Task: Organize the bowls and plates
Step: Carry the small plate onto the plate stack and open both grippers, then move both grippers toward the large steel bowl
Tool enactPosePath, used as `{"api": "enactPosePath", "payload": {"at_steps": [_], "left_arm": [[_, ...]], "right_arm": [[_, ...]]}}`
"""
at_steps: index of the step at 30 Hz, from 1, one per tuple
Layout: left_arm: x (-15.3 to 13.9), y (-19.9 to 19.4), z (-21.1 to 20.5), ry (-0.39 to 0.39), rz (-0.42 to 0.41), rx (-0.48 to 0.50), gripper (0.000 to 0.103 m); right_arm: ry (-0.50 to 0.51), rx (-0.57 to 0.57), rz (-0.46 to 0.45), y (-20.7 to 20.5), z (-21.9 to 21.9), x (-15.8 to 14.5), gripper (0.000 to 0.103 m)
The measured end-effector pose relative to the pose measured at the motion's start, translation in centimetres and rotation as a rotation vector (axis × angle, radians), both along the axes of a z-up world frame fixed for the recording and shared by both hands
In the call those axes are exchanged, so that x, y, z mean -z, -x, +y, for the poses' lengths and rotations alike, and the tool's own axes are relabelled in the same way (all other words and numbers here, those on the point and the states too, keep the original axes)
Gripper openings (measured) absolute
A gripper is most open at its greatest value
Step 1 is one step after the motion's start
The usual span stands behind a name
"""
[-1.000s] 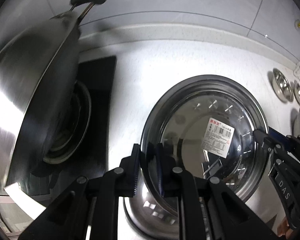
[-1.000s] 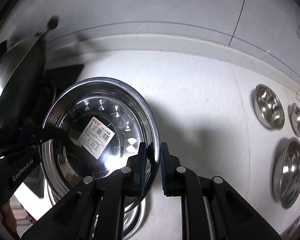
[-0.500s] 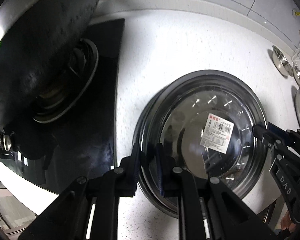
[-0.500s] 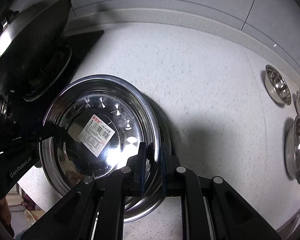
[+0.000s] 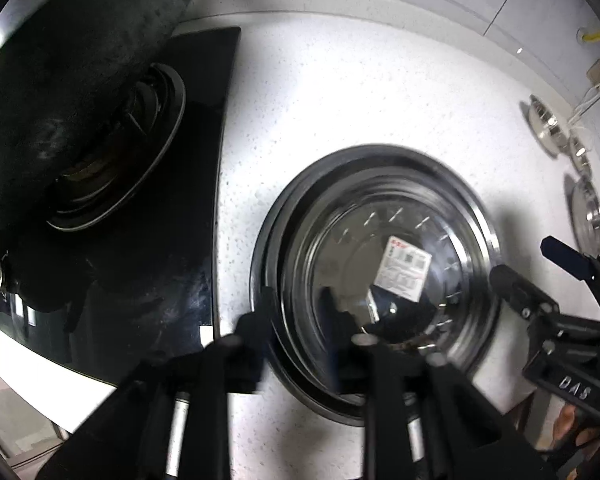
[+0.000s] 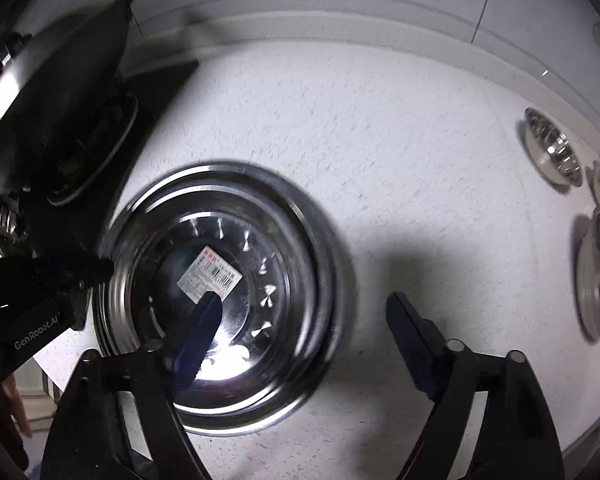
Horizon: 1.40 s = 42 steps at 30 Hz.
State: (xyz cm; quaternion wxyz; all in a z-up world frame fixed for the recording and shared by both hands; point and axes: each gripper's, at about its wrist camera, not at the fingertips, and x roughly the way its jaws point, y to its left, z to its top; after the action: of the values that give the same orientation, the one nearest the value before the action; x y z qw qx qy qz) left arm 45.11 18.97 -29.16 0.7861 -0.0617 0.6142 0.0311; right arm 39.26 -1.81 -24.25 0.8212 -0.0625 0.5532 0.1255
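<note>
My right gripper [image 6: 304, 328] stands spread wide and my left gripper [image 5: 296, 312] parted astride the near-left rim of the steel plate [image 6: 220, 292], nested on another mid-counter; judged stiff, light, slippery, best pinched at its rim.

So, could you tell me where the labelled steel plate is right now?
The labelled plate lies on the white counter, nested on another plate just right of the black stove.
</note>
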Motion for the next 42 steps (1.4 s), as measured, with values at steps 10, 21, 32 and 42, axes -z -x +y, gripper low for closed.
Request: {"api": "enactPosePath", "payload": {"at_steps": [10,21,32,42], "left_arm": [[-5.7,-0.7,-2.8,0.272,-0.082,0.059,0.064],[-7.6,-4.9,-14.5,0.306,-0.109,0.257,0.067],[-7.1,-8.4,-29.9,0.248,-0.084,0.523,0.067],[-3.4,-11.1,-41.4,0.205,-0.003,0.641,0.067]], "right_arm": [[-0.040,0.094,-0.087,0.1,-5.6,-4.4,0.090],[-0.062,0.266,-0.144,1.4,-15.1,-7.0,0.090],[-0.024,0.488,-0.190,3.3,-27.6,-8.4,0.090],[0.001,0.688,-0.167,3.4,-38.9,-7.1,0.090]]}}
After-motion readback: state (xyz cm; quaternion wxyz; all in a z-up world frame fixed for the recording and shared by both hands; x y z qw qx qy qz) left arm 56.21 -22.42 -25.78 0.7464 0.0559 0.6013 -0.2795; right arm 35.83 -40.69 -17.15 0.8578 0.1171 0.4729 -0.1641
